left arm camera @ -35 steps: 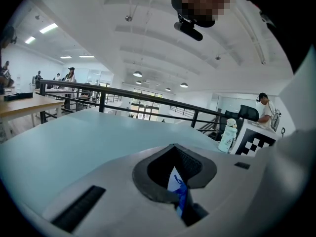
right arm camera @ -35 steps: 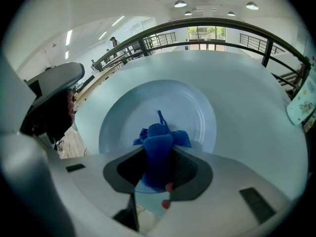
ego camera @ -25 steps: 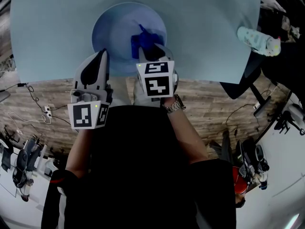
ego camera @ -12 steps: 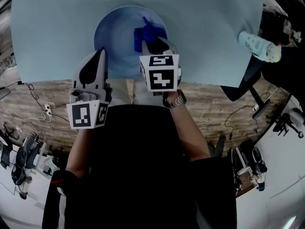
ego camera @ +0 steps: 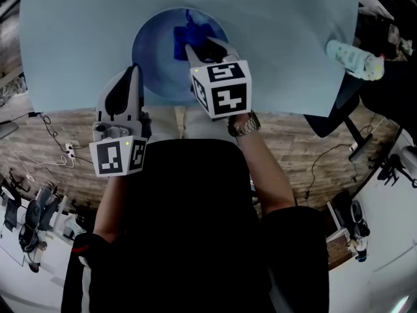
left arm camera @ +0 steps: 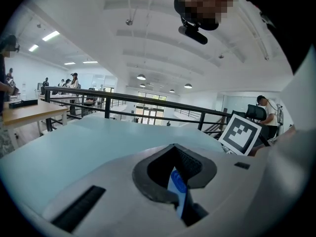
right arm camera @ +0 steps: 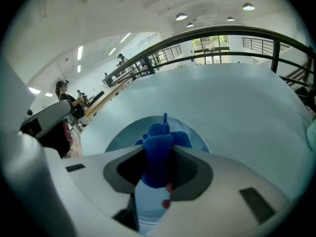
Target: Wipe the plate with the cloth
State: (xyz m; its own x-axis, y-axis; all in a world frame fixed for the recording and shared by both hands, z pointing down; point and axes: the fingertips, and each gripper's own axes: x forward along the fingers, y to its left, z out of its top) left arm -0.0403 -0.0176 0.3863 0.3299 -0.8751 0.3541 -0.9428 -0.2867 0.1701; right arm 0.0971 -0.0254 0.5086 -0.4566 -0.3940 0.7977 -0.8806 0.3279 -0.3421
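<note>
2 grippers reach forward over a pale blue table [ego camera: 71, 38] in the head view. A round blue plate [ego camera: 153, 47] sits on the table near its front edge, and the left gripper [ego camera: 132, 72] meets the plate's near left rim. The right gripper [ego camera: 203, 44] is over the plate's right half with a dark blue cloth [ego camera: 187, 34] bunched at its tip; the cloth lies against the far part of the plate's inner surface. A wristwatch [ego camera: 244, 126] shows on the right wrist. 1 pale object [ego camera: 352, 57] lies on its side at the table's right edge, well apart from the plate.

In the left gripper view, the jaws are drawn close together, with a thin blue-and-white edge of the plate pinched between them. The table spreads out beyond, and the right gripper's marker cube [left arm camera: 240, 132] shows at the right.

In the right gripper view, the jaws are clamped on the cloth, which bulges out ahead of them onto the plate — the plate's rim curves round just behind it. The left gripper shows at the far left of this view.
</note>
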